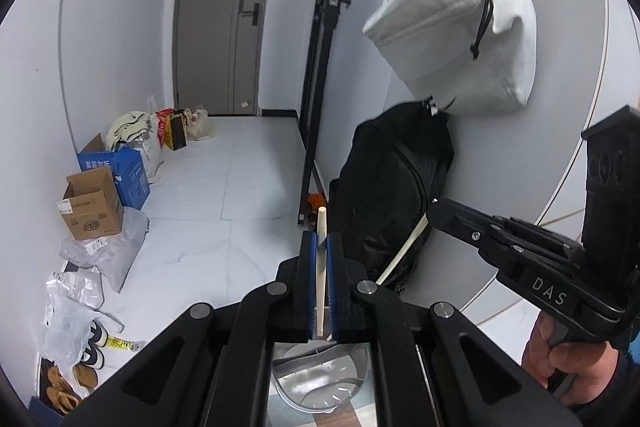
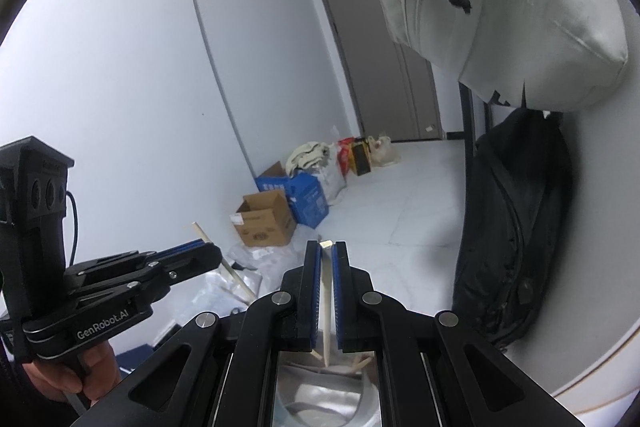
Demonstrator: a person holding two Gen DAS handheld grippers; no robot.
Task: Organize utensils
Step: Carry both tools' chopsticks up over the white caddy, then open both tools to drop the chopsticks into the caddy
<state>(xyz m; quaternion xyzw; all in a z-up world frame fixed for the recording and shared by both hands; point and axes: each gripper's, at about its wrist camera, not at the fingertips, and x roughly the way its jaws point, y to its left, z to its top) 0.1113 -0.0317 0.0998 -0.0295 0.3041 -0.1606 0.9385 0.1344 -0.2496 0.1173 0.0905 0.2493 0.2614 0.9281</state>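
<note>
White-tiled floor (image 1: 224, 187), pale walls, grey door (image 1: 224, 11); cardboard box (image 1: 92, 205) and blue carton (image 1: 120, 167) against the left wall, black backpack (image 1: 392, 199) and pale bag (image 1: 460, 27) hanging on the right.

Left tongs (image 1: 320, 251): clamped on one wooden chopstick (image 1: 320, 267), held roughly upright, tip above the blue pads.

Right tongs (image 2: 328, 259): clamped on a second chopstick (image 2: 326, 303), likewise upright.

Below each, a round metal container (image 1: 320, 383), partly hidden, with more sticks visible inside it in the right wrist view.

Step, as judged: both chopsticks lifted clear, in transit. Next move calls for lowering each end-first into its holder before releasing.

Writing: "DAS" on the right tongs; "GenRobot.AI" on the left tongs. Box print illegible.
</note>
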